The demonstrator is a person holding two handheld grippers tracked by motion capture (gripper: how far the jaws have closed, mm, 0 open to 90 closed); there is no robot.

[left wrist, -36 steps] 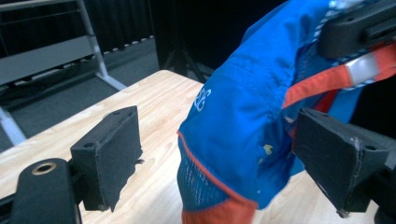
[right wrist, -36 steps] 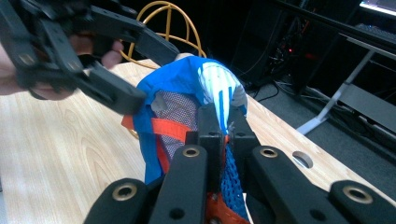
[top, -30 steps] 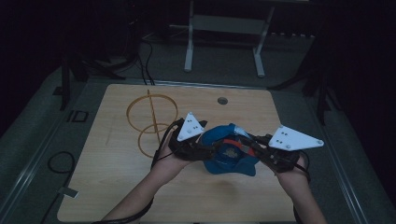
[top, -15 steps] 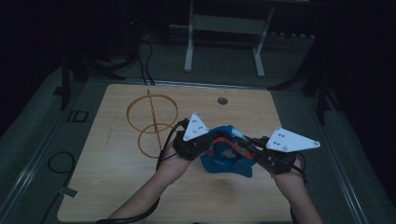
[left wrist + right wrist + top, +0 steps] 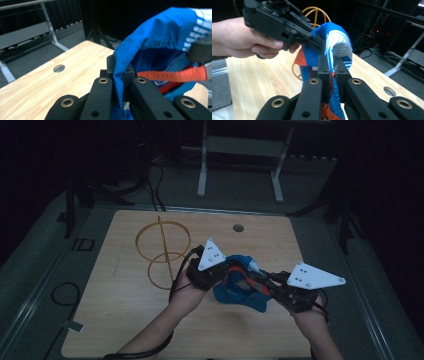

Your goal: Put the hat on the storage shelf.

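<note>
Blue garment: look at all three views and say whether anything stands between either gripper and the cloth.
Nothing visible does. The left gripper is clamped on a hem of the blue garment, and the right gripper pinches another edge, jaws shut directly on the fabric.

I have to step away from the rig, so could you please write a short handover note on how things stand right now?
Left gripper: its jaws have just closed on the hem of the blue garment.
Right gripper: shut on the garment's opposite edge, by the orange trim.
The garment hangs bunched between both grippers above the wooden table; the wire ring stand sits to the left, untouched.
Done: both grips set.
Left: probably spreading the garment out and laying or folding it.
</note>
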